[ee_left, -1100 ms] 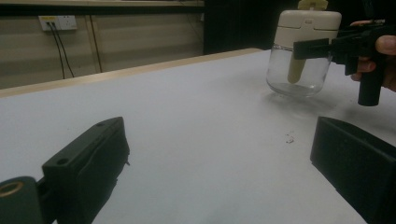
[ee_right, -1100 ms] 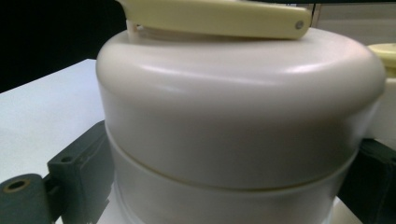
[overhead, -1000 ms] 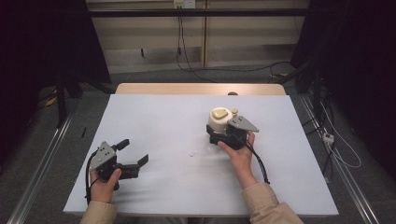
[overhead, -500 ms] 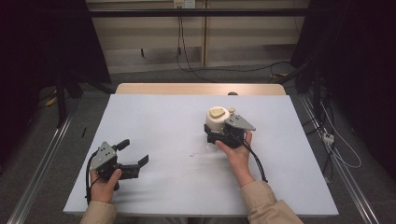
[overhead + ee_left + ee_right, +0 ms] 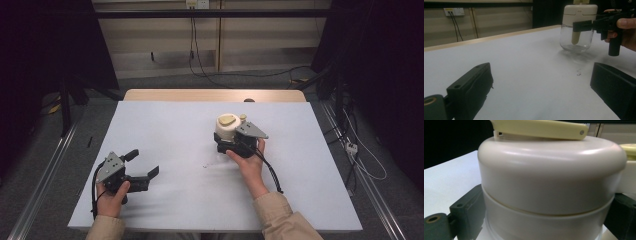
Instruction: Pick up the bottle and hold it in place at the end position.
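1. The right gripper (image 5: 226, 145) is clasping a small jar (image 5: 227, 131), with one black jaw on either side of the jar just under its cream lid (image 5: 551, 172). In the right gripper view the lid is sitting directly between the two jaws, very close to the camera.

2. The jar is standing upright on the white table (image 5: 165, 125), right of centre and toward the far half. In the left gripper view the jar (image 5: 577, 37) is showing a clear glass body that looks empty apart from a pale stem hanging down inside it, and its base seems to be resting on the table.

3. A pale yellow flip tab (image 5: 541, 128) is lying flat across the top of the lid.

4. The left gripper (image 5: 137, 172) is resting near the front left corner of the table, well apart from the jar. Its jaws are standing wide apart and are gripping nothing.

5. A tiny crumb or speck (image 5: 578, 73) is lying on the table between the two grippers, nearer the jar.

6. Judging progress: the grasp on the jar appears to be made, so that step looks done. The lid is on, the tab is down, and the left gripper is idle, so any opening, lifting or moving of the jar appears to be still ahead.
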`<act>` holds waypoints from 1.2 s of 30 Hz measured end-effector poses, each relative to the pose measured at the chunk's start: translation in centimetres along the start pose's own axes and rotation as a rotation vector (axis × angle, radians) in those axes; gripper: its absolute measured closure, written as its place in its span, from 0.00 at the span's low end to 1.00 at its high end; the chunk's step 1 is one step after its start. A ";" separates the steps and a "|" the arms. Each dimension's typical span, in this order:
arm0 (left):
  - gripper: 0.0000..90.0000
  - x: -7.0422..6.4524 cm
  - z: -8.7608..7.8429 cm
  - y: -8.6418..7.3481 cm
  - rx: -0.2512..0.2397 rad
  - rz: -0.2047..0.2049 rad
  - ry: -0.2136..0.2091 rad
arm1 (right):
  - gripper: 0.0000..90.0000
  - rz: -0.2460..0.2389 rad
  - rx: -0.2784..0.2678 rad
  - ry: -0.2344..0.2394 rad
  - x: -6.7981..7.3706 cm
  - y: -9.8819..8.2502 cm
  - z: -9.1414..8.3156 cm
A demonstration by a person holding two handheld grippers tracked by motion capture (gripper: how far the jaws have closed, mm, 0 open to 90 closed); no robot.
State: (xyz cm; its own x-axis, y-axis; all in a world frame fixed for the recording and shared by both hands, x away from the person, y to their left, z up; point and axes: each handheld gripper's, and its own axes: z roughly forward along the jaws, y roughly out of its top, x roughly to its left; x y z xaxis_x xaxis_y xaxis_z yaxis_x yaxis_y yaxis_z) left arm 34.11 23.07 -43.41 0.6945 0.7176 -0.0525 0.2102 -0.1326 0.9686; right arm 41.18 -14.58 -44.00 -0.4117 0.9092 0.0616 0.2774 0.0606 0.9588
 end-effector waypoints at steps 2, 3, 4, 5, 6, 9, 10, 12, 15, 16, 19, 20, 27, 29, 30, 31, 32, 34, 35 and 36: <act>0.04 0.0 0.0 0.0 0.000 0.000 0.000 | 0.06 0.002 0.003 0.002 0.1 0.0 0.1; 0.04 0.0 0.0 0.0 0.000 0.000 0.000 | 0.06 0.001 0.002 0.001 0.1 0.0 0.1; 0.04 0.0 0.0 0.0 0.001 0.000 0.000 | 0.06 0.000 0.003 0.001 0.1 0.0 0.1; 0.04 0.0 0.0 0.0 0.002 0.001 0.000 | 0.06 0.000 0.003 0.001 0.1 0.0 0.2; 0.04 0.0 0.0 0.0 0.002 0.001 0.000 | 0.06 0.002 0.003 0.002 0.1 0.0 0.2; 0.04 0.0 0.0 0.0 0.001 0.002 0.000 | 0.06 0.002 0.004 0.006 0.2 0.0 0.3; 0.04 0.0 0.0 0.0 0.000 0.003 0.000 | 0.06 0.001 0.003 0.007 0.2 0.0 0.3; 0.04 0.0 0.0 0.0 0.000 0.001 0.001 | 0.06 0.001 0.004 0.007 0.3 0.0 0.4; 0.04 0.0 0.0 0.0 0.000 0.000 0.001 | 0.06 -0.003 0.004 0.011 0.4 0.0 0.6; 0.04 0.0 0.0 0.0 0.000 0.000 0.001 | 0.06 -0.003 0.004 0.012 0.5 0.0 0.6; 0.04 0.0 0.0 0.0 -0.001 0.000 0.001 | 0.06 -0.002 0.002 0.014 0.6 0.0 0.7; 0.04 0.0 0.0 0.0 0.000 -0.001 0.000 | 0.06 0.003 0.001 0.016 0.6 0.0 0.7; 0.04 0.0 -0.1 0.0 0.000 -0.001 0.001 | 0.06 0.006 0.001 0.016 0.6 0.0 0.8; 0.04 0.0 -0.1 -0.1 0.001 0.000 0.000 | 0.06 0.002 -0.002 0.018 0.6 0.0 0.8; 0.04 0.0 -0.1 -0.1 0.002 0.000 0.000 | 0.06 0.001 -0.002 0.017 0.6 0.0 0.8; 0.04 0.0 -0.1 -0.1 0.002 0.001 0.000 | 0.06 0.002 -0.001 0.017 0.6 0.0 0.8; 0.04 0.0 -0.1 -0.1 0.002 0.000 -0.001 | 0.06 0.003 -0.001 0.017 0.6 0.0 0.8; 0.04 0.0 -0.1 -0.1 0.000 0.001 0.002 | 0.06 0.007 0.000 0.019 0.7 -0.1 0.9; 0.04 0.1 -0.1 -0.1 0.002 0.001 0.001 | 0.06 0.006 0.000 0.020 0.7 -0.1 0.9; 0.04 0.1 -0.1 -0.1 0.002 0.001 0.002 | 0.07 0.003 0.001 0.020 0.8 -0.1 0.9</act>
State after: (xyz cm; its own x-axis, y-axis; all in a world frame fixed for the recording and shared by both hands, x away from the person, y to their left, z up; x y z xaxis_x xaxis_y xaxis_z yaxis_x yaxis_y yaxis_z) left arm 34.08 23.21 -43.46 0.6932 0.7190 -0.0508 0.2107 -0.1347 0.9682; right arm 41.63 -13.50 -44.29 -0.4278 0.9012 0.0696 0.2794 0.0586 0.9584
